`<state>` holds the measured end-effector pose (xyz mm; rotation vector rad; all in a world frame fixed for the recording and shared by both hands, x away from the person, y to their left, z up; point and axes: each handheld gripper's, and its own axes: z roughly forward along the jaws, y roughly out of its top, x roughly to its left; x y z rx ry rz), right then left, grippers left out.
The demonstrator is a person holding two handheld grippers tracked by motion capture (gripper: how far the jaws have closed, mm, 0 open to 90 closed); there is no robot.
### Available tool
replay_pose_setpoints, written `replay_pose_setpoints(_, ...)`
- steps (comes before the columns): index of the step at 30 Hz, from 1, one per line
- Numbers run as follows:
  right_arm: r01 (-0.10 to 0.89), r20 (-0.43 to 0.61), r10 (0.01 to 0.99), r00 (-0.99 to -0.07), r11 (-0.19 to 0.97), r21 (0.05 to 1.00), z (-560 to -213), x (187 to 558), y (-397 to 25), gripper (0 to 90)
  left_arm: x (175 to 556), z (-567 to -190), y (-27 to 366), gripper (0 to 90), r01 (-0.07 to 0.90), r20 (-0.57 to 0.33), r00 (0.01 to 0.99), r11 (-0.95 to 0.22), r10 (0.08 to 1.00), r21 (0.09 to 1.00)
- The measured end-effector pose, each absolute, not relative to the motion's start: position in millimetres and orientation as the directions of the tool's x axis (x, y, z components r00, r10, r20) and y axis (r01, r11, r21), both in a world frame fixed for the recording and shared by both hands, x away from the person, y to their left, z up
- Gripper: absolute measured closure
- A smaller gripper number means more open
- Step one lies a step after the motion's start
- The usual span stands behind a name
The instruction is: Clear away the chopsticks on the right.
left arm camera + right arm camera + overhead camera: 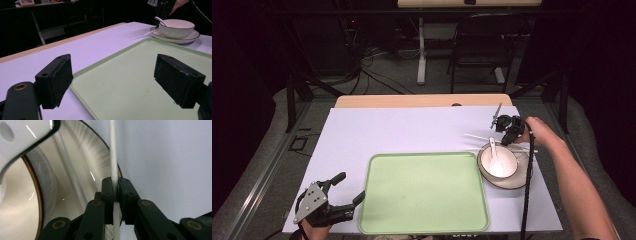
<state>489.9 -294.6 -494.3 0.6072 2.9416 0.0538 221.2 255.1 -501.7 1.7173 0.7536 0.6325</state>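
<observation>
A thin white chopstick (pixel 113 150) is lying across the rim of a shallow cream plate with a dark edge line (pixel 100 152), and it is running as a straight, smooth, pale rod out over the white table cover (pixel 170 157). In the high view it is sitting at the right side of the table, just behind the plate (pixel 518 181), with its tip (pixel 472 135) pointing left; a second white stick seems to be lying beside it, though the high view is too small to be sure.

The right gripper (pixel 115 192) is pinching this chopstick, its two black jaws drawn almost together with only the rod between them. In the high view this gripper (pixel 508 134) is hanging over the far edge of the plate.

On the plate a white ceramic bowl with a thin brown rim (pixel 497 161) is standing, and a white ceramic spoon (pixel 494 152) is resting inside it, handle leaning toward the far side.

Left of the plate, a light green rectangular plastic tray (pixel 424 192) is lying flat on the near part of the cover.

At the near left corner the left gripper (pixel 343 192) is hovering just beside the tray's left edge, its jaws spread wide and holding nothing.
</observation>
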Motion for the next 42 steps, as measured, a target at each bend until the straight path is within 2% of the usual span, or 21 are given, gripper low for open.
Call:
replay_pose_setpoints(11, 0.382, -0.152, 0.394, -0.907, 0.919, 0.099, -485.5, 488.1, -294.4, 84.5, 221.6, -501.8, 254.9, 15.4, 0.168, 0.037, 0.654, -0.193, 0.755, 0.967)
replay_pose_setpoints(16, 0.390, -0.172, 0.395, -0.902, 0.918, 0.068, -473.8, 484.7, -291.2, 84.5, 221.4, -501.7, 255.0, 15.4, 0.168, 0.036, 0.654, -0.191, 0.756, 0.967)
replay_pose_setpoints(18, 0.405, -0.174, 0.417, -0.892, 0.909, 0.100, -469.5, 482.1, -291.1, 84.5, 221.4, -501.6, 255.0, 15.4, 0.167, 0.037, 0.655, -0.192, 0.755, 0.967)
replay_pose_setpoints(30, 0.441, -0.235, 0.453, -0.860, 0.892, 0.103, -437.4, 467.2, -286.1, 84.4, 221.4, -501.5, 254.6, 15.4, 0.167, 0.037, 0.655, -0.192, 0.755, 0.967)
replay_pose_setpoints(33, 0.452, -0.240, 0.474, -0.847, 0.881, 0.141, -431.2, 463.3, -285.7, 84.4, 221.8, -501.5, 254.2, 15.4, 0.167, 0.040, 0.660, -0.198, 0.751, 0.966)
replay_pose_setpoints(41, 0.485, -0.240, 0.508, -0.827, 0.861, 0.150, -412.5, 450.2, -281.6, 84.4, 221.7, -501.5, 254.7, 15.4, 0.166, 0.037, 0.657, -0.192, 0.753, 0.967)
replay_pose_setpoints(42, 0.488, -0.242, 0.518, -0.821, 0.855, 0.174, -411.9, 447.2, -279.9, 84.5, 221.6, -501.5, 254.7, 15.4, 0.166, 0.037, 0.657, -0.192, 0.753, 0.967)
